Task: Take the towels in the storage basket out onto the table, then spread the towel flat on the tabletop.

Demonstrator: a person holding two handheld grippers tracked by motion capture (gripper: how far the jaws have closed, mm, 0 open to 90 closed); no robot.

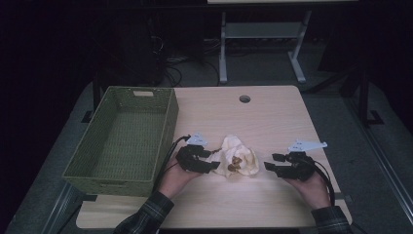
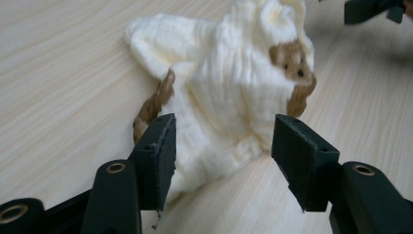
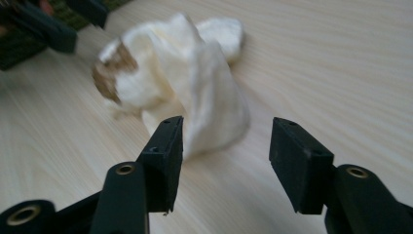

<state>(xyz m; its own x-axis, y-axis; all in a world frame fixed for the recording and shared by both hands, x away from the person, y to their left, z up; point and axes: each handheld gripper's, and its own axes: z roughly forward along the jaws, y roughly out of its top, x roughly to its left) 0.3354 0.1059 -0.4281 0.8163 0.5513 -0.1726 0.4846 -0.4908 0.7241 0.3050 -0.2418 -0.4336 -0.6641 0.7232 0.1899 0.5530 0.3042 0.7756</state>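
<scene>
A crumpled cream cloth (image 1: 239, 158) with a brown animal print lies on the light wooden table (image 1: 272, 117), between my two grippers. My left gripper (image 1: 215, 164) is at the cloth's left edge. In the left gripper view its jaws (image 2: 224, 146) stand open, with the near end of the cloth (image 2: 234, 83) lying between them and unpinched. My right gripper (image 1: 269, 162) hovers just right of the cloth. In the right gripper view it (image 3: 226, 146) is open, with the cloth (image 3: 195, 87) just ahead by the left jaw.
A green woven basket (image 1: 168, 124), with nothing inside, stands at the table's left side, close behind my left hand. A round cable hole (image 1: 245, 99) sits near the far edge. Beyond the table are a desk frame and cables on the dark floor.
</scene>
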